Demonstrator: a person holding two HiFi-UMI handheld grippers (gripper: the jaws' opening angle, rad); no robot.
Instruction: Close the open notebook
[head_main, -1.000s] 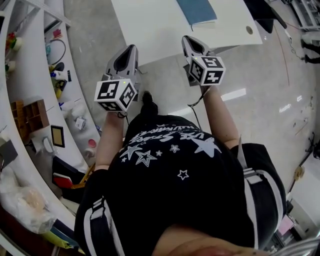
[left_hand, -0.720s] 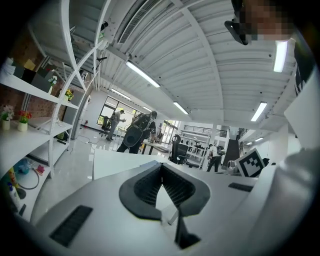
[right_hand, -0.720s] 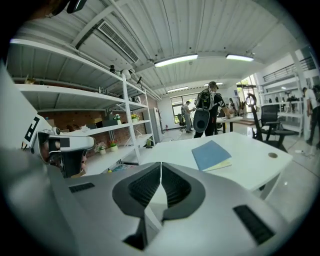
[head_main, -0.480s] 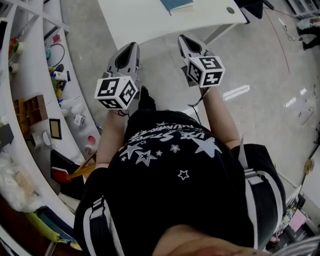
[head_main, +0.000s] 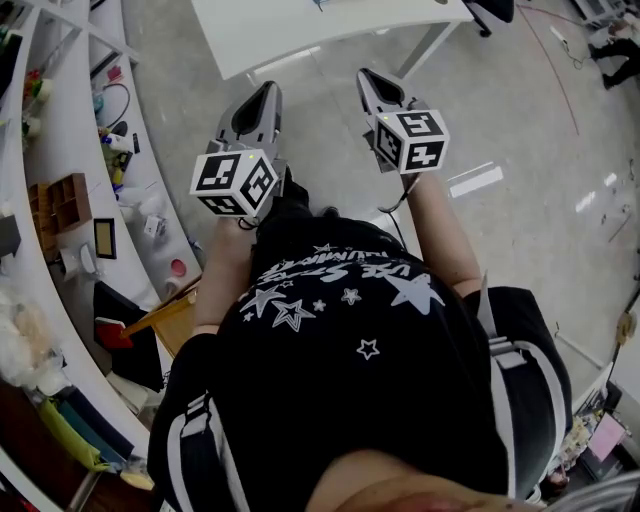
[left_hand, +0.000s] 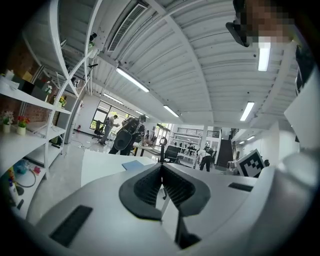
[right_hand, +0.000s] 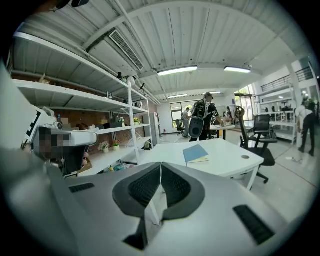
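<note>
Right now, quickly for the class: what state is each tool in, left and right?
Left tool: closed, holding nothing.
Right tool: closed, holding nothing.

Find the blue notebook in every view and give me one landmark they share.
Head view: blue notebook, a sliver at the top edge, near centre.
Left gripper view: blue notebook left of centre, just above the jaws.
Right gripper view: blue notebook right of centre, above the jaws.
Shared landmark: the white table under it.
</note>
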